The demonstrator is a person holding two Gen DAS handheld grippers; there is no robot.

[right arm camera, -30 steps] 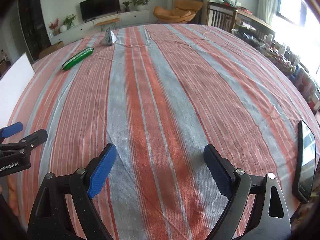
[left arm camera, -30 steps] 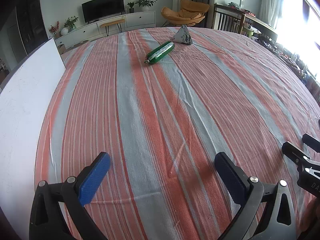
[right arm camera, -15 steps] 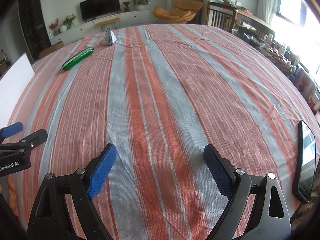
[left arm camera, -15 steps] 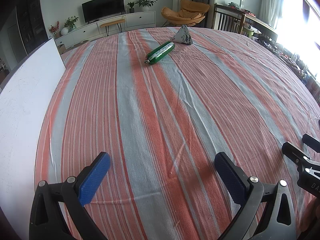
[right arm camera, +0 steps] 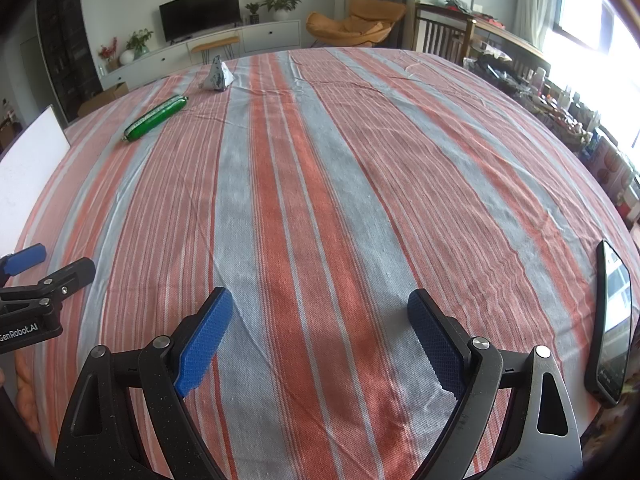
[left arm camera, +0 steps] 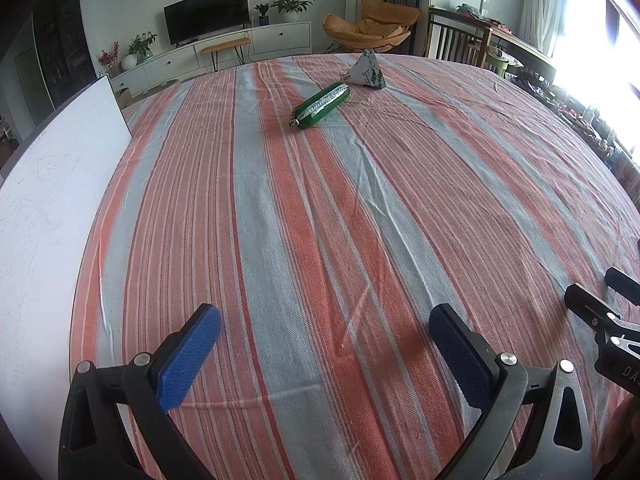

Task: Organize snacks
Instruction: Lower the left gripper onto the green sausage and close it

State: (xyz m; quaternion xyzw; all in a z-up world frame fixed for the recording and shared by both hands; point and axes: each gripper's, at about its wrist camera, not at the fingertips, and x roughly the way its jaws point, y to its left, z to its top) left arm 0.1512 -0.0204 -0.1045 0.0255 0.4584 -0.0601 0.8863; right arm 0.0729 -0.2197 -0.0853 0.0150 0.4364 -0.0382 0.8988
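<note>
A green sausage-shaped snack pack [left arm camera: 320, 105] lies on the far part of the striped tablecloth [left arm camera: 320, 220]; it also shows in the right wrist view [right arm camera: 155, 118]. A grey pyramid-shaped snack pack [left arm camera: 366, 70] stands just behind it, and it shows in the right wrist view too [right arm camera: 217, 75]. My left gripper [left arm camera: 324, 348] is open and empty, low over the near edge, far from both snacks. My right gripper [right arm camera: 320, 336] is open and empty beside it, to the right.
A white board [left arm camera: 48, 200] lies along the table's left side. A black phone [right arm camera: 612, 324] lies near the table's right edge. Beyond the table are a TV cabinet, an orange chair and a wooden rail with clutter on the right.
</note>
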